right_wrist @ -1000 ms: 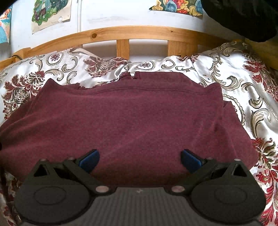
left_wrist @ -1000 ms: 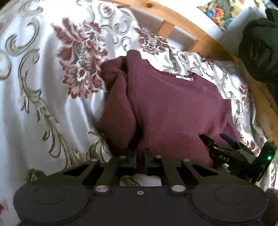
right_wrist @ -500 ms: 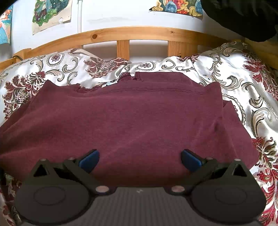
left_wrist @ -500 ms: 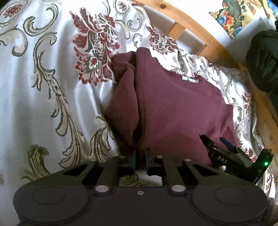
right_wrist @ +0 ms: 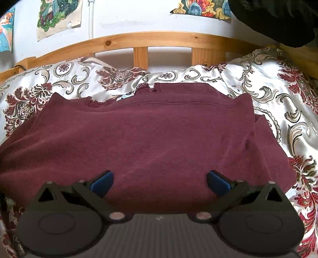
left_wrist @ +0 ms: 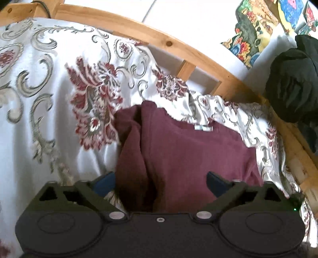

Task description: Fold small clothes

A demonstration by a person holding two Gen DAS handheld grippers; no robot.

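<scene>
Left wrist view, nearest item: left gripper point(left_wrist: 160, 183), jaws opening and by now spread wide, blue pads clear of the cloth. The near left edge of the maroon garment point(left_wrist: 190, 158) lies between them, released, gripped by neither pad.

Right wrist view, nearest item: right gripper point(right_wrist: 160, 181), jaws likewise wide apart, hovering at the near hem of the same garment point(right_wrist: 149, 142). Nothing held; pads stand off the fabric on either side.

Middle ground: garment lies flat on the bed's floral bedspread point(left_wrist: 49, 99), a broad rectangle in the right wrist view, near hem toward the grippers, far edge toward the headboard. Left side flap point(left_wrist: 131, 158) is turned in over the body, leaving a raised lengthwise ridge. Right side shows a similar layered edge point(right_wrist: 264, 142), tidier. A small white label point(left_wrist: 203, 128) sits at the far edge, by the neckline.

Far ground: wooden headboard point(right_wrist: 159, 39) with slats, paper pictures point(right_wrist: 57, 17) on the wall, a dark bundle of clothing point(left_wrist: 292, 87) to the far right.

Status, judged: side folds appear done, both grippers free. Left to do, by my reckoning: flatten the bunched left ridge, then bring the near hem up to the far edge to halve the piece. Whether other clothes await folding cannot be told.
</scene>
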